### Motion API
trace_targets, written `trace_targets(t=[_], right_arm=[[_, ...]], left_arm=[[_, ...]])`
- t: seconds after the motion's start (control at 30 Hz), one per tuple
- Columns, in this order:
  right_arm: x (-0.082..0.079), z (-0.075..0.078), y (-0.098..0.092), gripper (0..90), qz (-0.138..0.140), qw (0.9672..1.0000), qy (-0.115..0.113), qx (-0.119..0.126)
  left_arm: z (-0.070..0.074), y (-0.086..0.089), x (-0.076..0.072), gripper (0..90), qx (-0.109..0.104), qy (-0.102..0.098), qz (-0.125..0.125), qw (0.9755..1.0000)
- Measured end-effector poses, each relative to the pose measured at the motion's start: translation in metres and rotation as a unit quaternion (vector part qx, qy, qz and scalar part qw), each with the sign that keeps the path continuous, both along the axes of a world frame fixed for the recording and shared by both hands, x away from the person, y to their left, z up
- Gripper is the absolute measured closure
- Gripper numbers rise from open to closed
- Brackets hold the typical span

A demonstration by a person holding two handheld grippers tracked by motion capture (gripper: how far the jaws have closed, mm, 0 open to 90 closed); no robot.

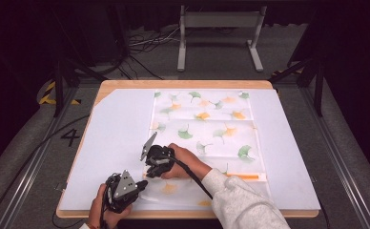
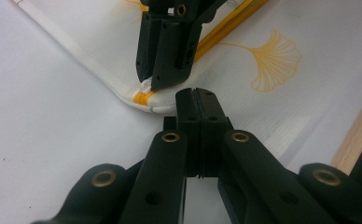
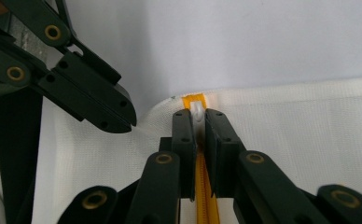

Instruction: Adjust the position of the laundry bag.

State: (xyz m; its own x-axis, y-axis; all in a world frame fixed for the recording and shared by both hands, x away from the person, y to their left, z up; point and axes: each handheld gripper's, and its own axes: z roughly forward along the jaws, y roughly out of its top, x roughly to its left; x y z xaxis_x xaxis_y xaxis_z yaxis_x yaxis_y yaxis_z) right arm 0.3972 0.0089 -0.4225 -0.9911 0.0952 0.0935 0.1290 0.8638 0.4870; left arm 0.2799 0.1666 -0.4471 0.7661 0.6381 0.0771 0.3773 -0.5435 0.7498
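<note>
A white cloth cover [image 1: 207,124] printed with green and orange ginkgo leaves lies flat on the white board. Its yellow zipper [image 3: 200,186] runs along the near edge [image 1: 242,176]. My right gripper [image 3: 198,116] is shut on the white zipper pull [image 3: 197,111], at the zipper's end by the cover's rounded near-left corner. My left gripper [image 2: 198,95] is shut on the cloth's edge just beside that corner, close to the right gripper [image 2: 149,84]. In the high view, the right gripper [image 1: 150,172] and the left gripper [image 1: 142,183] meet at that corner.
The white board [image 1: 111,143] lies on a wooden table whose near edge [image 1: 173,214] runs just behind my hands. A grey metal stand [image 1: 219,28] and cables [image 1: 140,47] are on the floor beyond the table.
</note>
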Motion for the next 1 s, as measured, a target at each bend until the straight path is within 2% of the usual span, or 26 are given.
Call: trace_targets(t=[0.1,0.17,0.23,0.37,0.83,1.0], right_arm=[[-0.005,0.000,0.000,83.9,0.004,0.9997,-0.023,-0.001],[-0.006,0.000,0.000,84.0,0.003,0.9996,-0.027,0.000],[-0.011,0.001,-0.001,84.2,0.002,0.9989,-0.046,-0.004],[-0.014,-0.001,-0.002,84.4,0.003,0.9979,-0.064,-0.009],[-0.017,-0.002,-0.004,84.7,0.002,0.9970,-0.077,-0.004],[-0.020,-0.001,-0.004,84.8,0.004,0.9955,-0.094,-0.009]], left_arm=[[0.001,0.002,0.001,89.3,-0.007,0.000,0.002,1.0000],[0.001,0.002,0.000,89.3,-0.009,0.001,0.004,1.0000],[0.003,0.003,0.000,89.3,-0.015,-0.002,0.008,0.9999],[0.005,0.004,0.000,89.3,-0.022,-0.005,0.011,0.9997],[0.008,0.008,0.001,89.3,-0.032,-0.006,0.016,0.9993],[0.009,0.010,0.001,89.3,-0.038,-0.006,0.021,0.9990]])
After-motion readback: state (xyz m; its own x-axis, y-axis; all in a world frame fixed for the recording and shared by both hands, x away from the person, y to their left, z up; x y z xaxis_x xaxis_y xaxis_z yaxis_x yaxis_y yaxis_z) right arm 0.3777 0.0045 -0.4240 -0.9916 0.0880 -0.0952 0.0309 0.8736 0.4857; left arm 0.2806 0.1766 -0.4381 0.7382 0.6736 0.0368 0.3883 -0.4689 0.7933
